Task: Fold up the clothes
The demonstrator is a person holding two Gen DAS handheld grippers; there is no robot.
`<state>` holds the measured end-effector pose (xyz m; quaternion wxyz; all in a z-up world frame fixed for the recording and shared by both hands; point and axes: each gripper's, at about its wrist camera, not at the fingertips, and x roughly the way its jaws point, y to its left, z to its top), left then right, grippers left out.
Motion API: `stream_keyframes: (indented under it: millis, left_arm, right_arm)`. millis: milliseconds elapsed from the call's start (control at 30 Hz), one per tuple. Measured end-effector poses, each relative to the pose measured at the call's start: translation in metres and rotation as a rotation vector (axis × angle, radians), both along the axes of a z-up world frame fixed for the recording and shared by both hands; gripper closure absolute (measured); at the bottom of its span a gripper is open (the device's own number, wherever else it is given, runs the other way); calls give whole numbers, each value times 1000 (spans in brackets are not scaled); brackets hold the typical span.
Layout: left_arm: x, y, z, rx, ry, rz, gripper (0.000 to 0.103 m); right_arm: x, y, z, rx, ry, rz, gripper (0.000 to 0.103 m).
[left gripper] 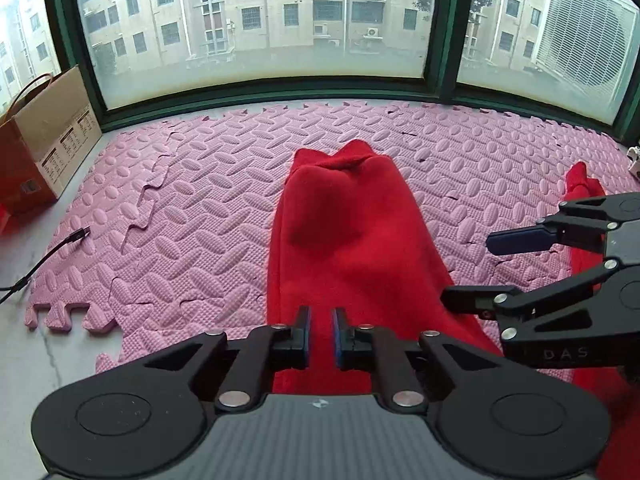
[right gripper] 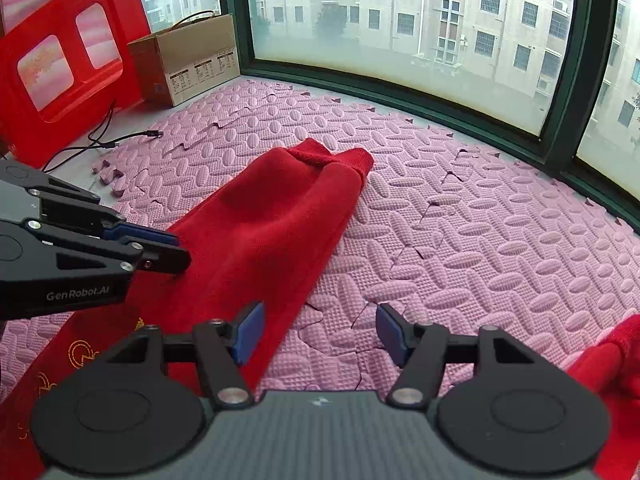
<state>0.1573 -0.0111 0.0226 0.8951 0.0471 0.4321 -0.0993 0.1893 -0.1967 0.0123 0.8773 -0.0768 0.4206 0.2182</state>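
Observation:
A red garment lies on the pink foam mat (left gripper: 192,208). Its long sleeve (left gripper: 348,220) runs away from me and ends in a ribbed cuff (right gripper: 352,160). My left gripper (left gripper: 322,328) hovers over the near part of that sleeve, pads a narrow gap apart with only cloth behind them. In the right wrist view the left gripper (right gripper: 176,250) sits just above the sleeve's left edge. My right gripper (right gripper: 320,332) stands open over bare mat just right of the sleeve (right gripper: 272,216), holding nothing; the left wrist view has the right gripper (left gripper: 488,270) at the right. The garment's body with gold embroidery (right gripper: 80,356) lies at lower left.
A cardboard bag (left gripper: 52,140) stands at the far left by the green window frame (left gripper: 264,96). A black cable (right gripper: 120,140) lies on the floor beside a red plastic panel (right gripper: 60,60). More red cloth (right gripper: 608,360) lies at the right. Mat tiles have loose seams.

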Motion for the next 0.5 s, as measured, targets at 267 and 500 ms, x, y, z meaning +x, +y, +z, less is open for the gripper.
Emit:
stream_keyframes:
  millis: [267, 500]
  left_arm:
    - [-12, 13, -2, -2, -5, 61, 74]
    - [-15, 8, 5, 21, -54, 78, 74]
  right_arm:
    - [-3, 6, -1, -25, -15, 16, 40]
    - [-2, 7, -2, -27, -10, 17, 39]
